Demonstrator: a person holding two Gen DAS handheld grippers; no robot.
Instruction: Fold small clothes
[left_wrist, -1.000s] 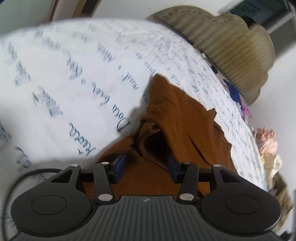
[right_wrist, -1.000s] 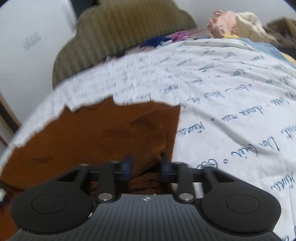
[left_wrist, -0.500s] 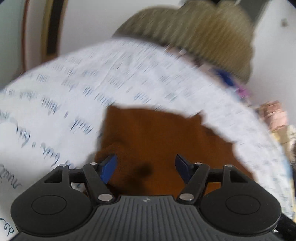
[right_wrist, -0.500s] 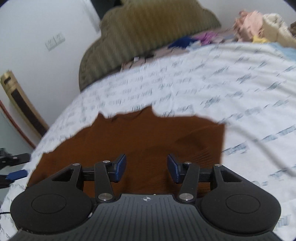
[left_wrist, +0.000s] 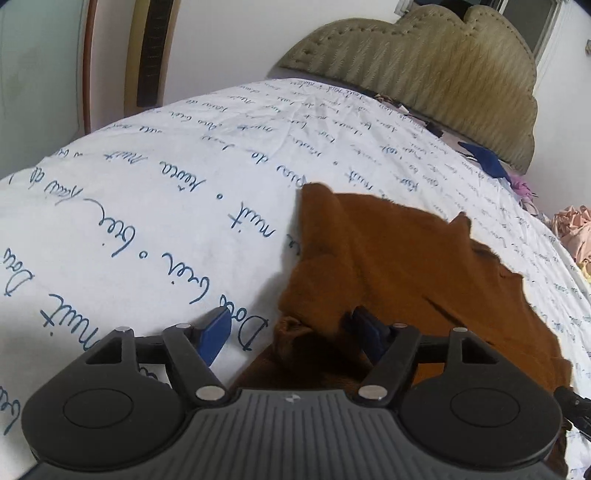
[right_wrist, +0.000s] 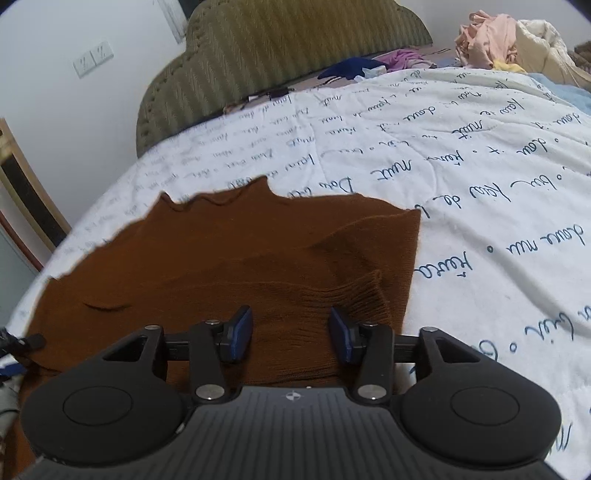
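Hidden: near edge of the brown knit garment (left_wrist: 417, 273) runs under the gripper body in both wrist views; lower hem not visible.
Cut off: the pile of unsorted clothes (right_wrist: 506, 40) is clipped by the frame edge; single items in it cannot be counted.
Hard to read: blue script on the white quilt (left_wrist: 155, 206) is legible only in fragments.
Garment place: one brown garment, flat on the quilt, ribbed fold bunched at its near side, well short of the olive headboard (right_wrist: 266, 55).
Left gripper (left_wrist: 291, 332): jaws opening; one pad over bare quilt, the other over the garment's bunched edge, cloth released, nothing pressed between them.
Right gripper (right_wrist: 291, 334): jaws parted over the ribbed fold, pads not pinching it; nothing grasped.
Counts: grippers two; brown garments one; headboards one; wall switch plate (right_wrist: 92, 59) one.
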